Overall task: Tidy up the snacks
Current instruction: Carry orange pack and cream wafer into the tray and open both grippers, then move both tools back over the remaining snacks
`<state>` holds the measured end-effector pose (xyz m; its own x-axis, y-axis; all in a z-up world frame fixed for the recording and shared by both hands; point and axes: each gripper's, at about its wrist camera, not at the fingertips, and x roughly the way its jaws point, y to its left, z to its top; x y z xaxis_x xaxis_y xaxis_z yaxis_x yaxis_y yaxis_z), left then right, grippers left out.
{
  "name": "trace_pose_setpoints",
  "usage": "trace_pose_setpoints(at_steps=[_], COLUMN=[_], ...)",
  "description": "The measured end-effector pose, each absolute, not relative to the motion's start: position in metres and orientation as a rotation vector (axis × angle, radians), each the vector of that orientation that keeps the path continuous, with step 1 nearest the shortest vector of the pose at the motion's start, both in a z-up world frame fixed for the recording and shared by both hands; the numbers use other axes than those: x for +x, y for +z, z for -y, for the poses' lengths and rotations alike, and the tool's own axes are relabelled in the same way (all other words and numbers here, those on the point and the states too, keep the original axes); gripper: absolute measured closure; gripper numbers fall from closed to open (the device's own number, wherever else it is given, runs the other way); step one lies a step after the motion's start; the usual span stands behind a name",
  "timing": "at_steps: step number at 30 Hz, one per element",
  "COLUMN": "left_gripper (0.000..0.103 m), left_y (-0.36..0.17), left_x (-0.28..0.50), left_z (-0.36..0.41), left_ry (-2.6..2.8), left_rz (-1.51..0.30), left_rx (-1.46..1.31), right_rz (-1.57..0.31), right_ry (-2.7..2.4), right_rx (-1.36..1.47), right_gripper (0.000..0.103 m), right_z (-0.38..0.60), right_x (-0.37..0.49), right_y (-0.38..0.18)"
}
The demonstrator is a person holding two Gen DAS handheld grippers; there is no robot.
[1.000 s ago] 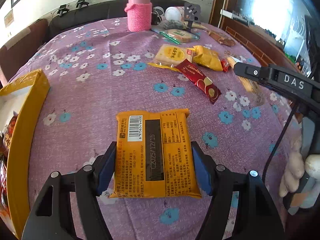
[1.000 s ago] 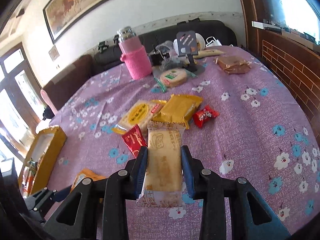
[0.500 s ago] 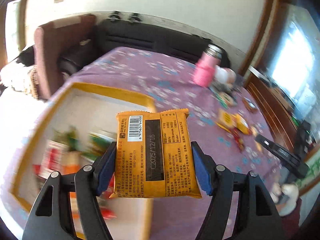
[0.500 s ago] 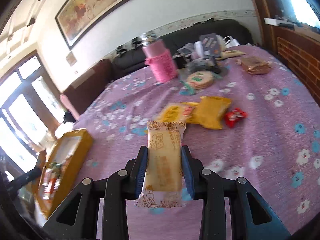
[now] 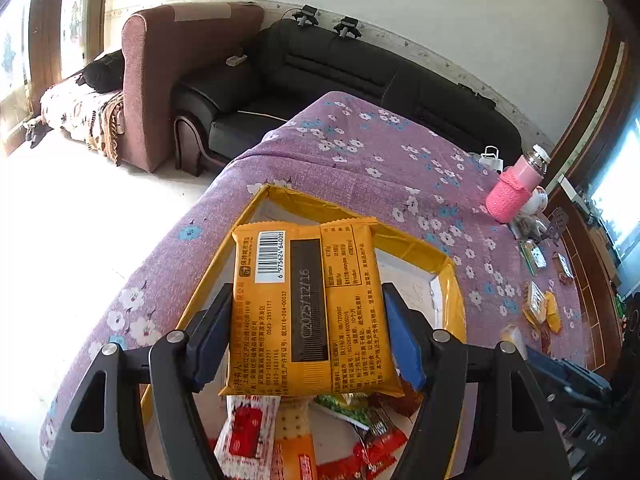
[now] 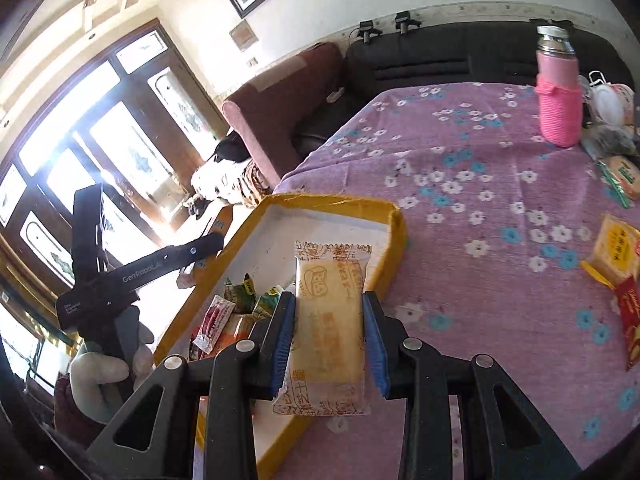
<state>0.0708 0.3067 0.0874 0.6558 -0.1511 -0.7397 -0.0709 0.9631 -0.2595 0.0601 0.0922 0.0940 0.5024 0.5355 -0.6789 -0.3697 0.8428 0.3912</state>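
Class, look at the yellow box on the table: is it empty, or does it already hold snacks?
Partly filled. The yellow box holds several packets at its near end; its far end shows bare white floor.

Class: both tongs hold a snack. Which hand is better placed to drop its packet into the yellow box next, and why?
Left. Its tongs hold the orange packet directly over the yellow box. The right tongs hold the pale packet over the box's edge.
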Motion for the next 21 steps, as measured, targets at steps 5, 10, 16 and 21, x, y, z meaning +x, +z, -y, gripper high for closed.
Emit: trace_pose_setpoints(at_steps=[5,10,16,21], left_gripper=[0.033,0.033,0.032,0.032], left_y=[0.063,0.049,0.065,0.103], left_x=[0.093,0.101,0.087,0.045], left_z=[-0.315,-0.324,-0.326,-0.305], left_ry=[-0.043,-0.05,-0.063,-0.046], left_rz=[-0.924,-0.941,-0.899,-0.778], left_rx=[-0.293,-0.338,-0.339,-0.245], right_rz=[-0.969,-0.997,-0.949,-0.875], right_ry=[0.538,0.53,0.509,0.498], right_rx=[0.141,0.108,0.127,0.154], right_gripper=[0.069,0.068,0.062,0.059], right_z=[-0.143,-0.164,-0.158,-0.13], right_x=[0.092,0.112,0.113,0.092], right_y=[0.065,0.045,0.048,0.072])
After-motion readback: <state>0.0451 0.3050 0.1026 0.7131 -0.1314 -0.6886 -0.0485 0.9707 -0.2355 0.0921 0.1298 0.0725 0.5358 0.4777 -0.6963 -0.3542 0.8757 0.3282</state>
